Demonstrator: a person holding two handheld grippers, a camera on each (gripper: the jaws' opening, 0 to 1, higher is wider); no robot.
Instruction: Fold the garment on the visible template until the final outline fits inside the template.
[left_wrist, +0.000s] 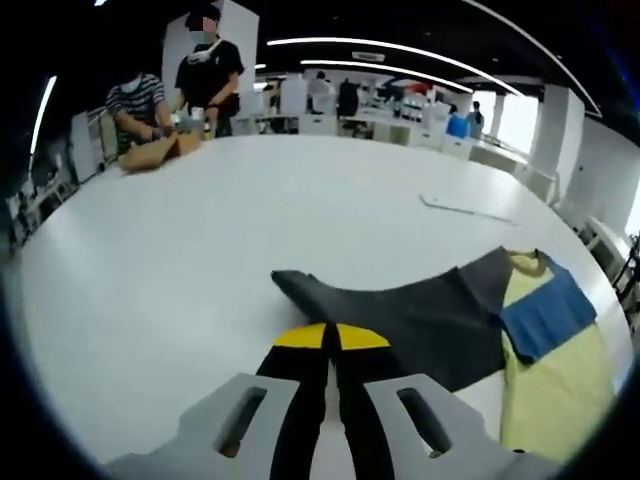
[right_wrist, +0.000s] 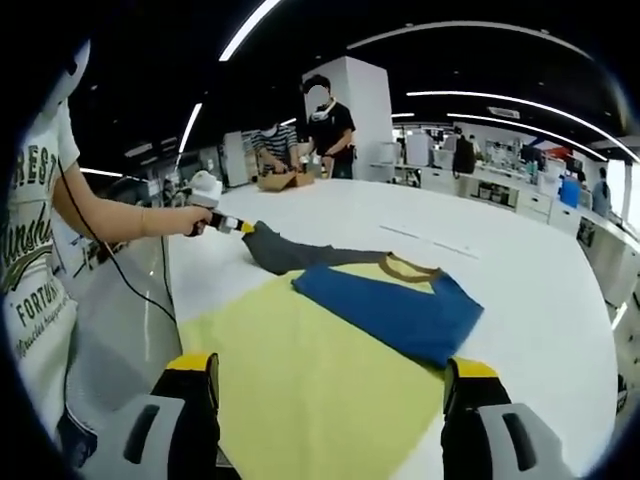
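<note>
A garment lies flat on the white table: yellow body, brown collar, one blue sleeve folded over the chest, and one dark grey sleeve pulled out sideways. My left gripper is shut on the tip of the grey sleeve. In the right gripper view, that left gripper is in a person's hand at the sleeve's far end. My right gripper is open, jaws spread wide above the yellow hem, with nothing between them. A thin outline mark lies on the table beyond the garment.
Two people stand at the table's far end by a brown box. The person holding the grippers stands at the table's left edge. Bare white tabletop stretches past the garment. Desks and pillars fill the room behind.
</note>
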